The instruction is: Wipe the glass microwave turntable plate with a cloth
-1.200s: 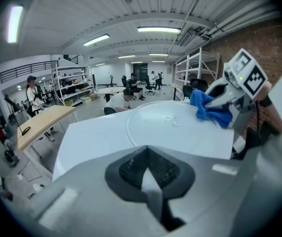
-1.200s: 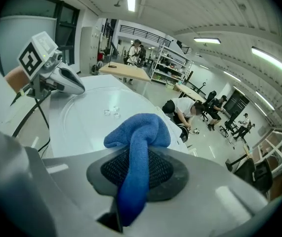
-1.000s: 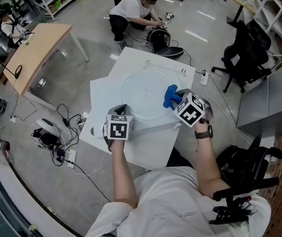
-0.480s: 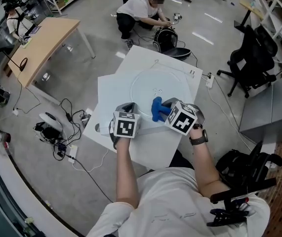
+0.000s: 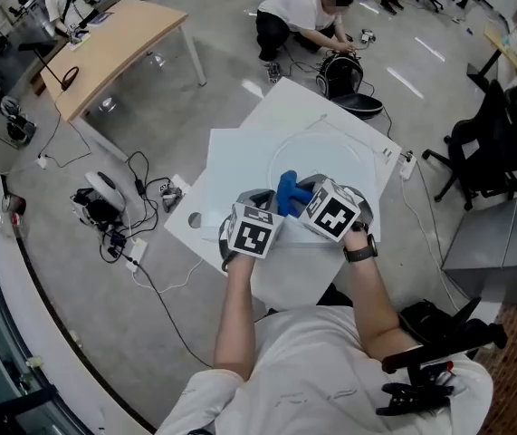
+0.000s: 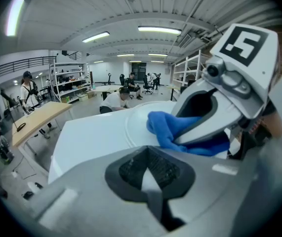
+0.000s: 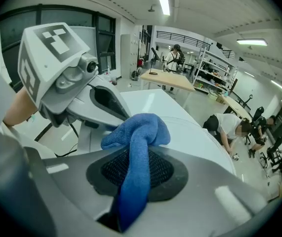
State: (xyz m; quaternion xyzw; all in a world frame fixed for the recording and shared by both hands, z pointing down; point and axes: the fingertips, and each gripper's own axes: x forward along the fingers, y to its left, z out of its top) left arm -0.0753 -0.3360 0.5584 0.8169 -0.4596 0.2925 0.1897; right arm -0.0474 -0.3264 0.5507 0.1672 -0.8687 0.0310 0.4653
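My right tool [image 7: 136, 177] is clamped on the blue cloth [image 7: 138, 132], a fold running down between its jaws and a rounded bunch sticking out past the tips. The bunch rests on the glass turntable plate [image 5: 339, 163] at about that plate's 7 o'clock edge. The plate lies flat on the white surface [image 5: 240, 157], at 12 to 1 o'clock from my tools. My left tool [image 6: 149, 174] has its jaws together with nothing between them, and it sits just beside the right one, at its 9 o'clock, over the surface near the plate's rim. To wipe well, I judge I should press the bunch flat against the glass and sweep in overlapping arcs from this near edge towards 12 o'clock. I should not just dab with the tip, and the hard jaws must stay off the glass. The plate looks free to slide, so bracing its rim with the left tool would help. Both forearms reach forward and converge, the wrists close together. The right one is angled inward towards 11 o'clock, and both tools are tipped down at the surface.
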